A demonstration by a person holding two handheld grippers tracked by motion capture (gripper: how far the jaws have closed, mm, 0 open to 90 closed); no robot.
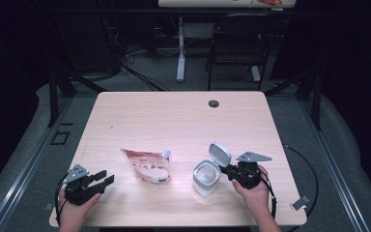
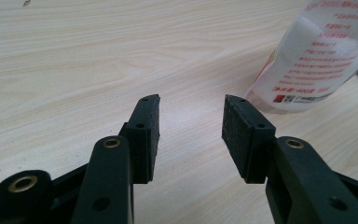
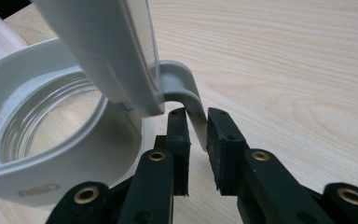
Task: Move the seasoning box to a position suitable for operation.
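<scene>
High view: the jar (image 1: 206,177) stands on the worktop (image 1: 174,121), lid (image 1: 219,153) tipped up, the right tool (image 1: 228,170) at its right side. The pouch (image 1: 148,166) lies left of it.

Left gripper view: the left tool (image 2: 191,114) is spread, empty, near the pouch (image 2: 317,60).

Right gripper view: the right tool (image 3: 196,123) pinches the lid's tab (image 3: 186,93).
</scene>
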